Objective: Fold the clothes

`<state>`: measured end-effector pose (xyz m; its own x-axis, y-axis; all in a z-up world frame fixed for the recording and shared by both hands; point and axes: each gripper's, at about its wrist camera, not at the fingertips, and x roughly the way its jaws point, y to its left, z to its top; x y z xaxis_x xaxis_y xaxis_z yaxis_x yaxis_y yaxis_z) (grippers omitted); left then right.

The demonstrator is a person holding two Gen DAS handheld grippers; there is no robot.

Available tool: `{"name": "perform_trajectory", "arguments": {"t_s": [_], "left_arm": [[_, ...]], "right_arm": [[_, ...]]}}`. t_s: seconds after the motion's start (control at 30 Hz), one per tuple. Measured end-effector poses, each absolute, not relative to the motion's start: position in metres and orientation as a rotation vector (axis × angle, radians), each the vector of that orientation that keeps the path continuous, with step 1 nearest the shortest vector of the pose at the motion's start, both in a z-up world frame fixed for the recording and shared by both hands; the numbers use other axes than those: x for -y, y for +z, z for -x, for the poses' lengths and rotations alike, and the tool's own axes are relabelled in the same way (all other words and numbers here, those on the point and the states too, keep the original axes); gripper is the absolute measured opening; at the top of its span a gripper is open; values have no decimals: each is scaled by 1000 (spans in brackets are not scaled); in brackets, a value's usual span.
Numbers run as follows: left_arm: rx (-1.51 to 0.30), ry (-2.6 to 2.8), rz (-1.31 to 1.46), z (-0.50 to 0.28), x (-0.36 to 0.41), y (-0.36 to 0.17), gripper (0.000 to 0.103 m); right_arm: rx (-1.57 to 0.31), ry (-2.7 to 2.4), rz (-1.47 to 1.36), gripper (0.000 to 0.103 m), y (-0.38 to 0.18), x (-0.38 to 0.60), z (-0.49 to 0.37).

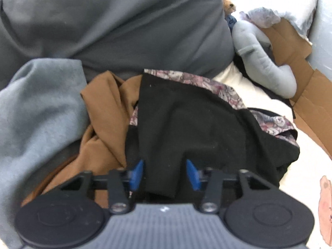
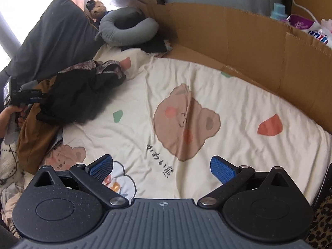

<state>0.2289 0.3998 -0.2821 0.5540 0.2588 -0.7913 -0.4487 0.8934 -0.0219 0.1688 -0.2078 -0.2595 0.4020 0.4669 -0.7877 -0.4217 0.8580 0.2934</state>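
Black garment (image 1: 186, 124) hides left tongs' (image 1: 165, 173) grip.

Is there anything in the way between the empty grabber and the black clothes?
Nothing visible blocks it. The right gripper hangs open over bare bear-print sheet, and only sheet lies between it and the black garment, up to its left. The left gripper has that garment's edge between its fingers.

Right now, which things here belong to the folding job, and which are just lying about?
Job: black garment between the left gripper fingers; brown garment; right gripper, open.
Lying about: neck pillow, teddy bear, cardboard box, dark pillow.
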Motion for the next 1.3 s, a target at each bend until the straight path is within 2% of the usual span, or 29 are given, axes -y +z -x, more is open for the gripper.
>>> {"name": "perform_trajectory", "arguments": {"t_s": [0.03, 0.07, 0.43, 0.67, 1.3], "left_arm": [[-893, 416, 240, -229, -399, -284, 8], [-890, 412, 249, -229, -398, -285, 5], [-826, 261, 222, -214, -342, -260, 2], [-854, 143, 246, -197, -295, -253, 2], [-877, -99, 307, -154, -198, -260, 2]], "right_arm": [[-1017, 567, -42, 103, -261, 206, -168], [-1023, 572, -33, 103, -262, 205, -167], [-1064, 572, -76, 103, -270, 205, -171], [-1062, 579, -93, 103, -275, 202, -171], [-1075, 582, -152, 103, -286, 204, -164]]}}
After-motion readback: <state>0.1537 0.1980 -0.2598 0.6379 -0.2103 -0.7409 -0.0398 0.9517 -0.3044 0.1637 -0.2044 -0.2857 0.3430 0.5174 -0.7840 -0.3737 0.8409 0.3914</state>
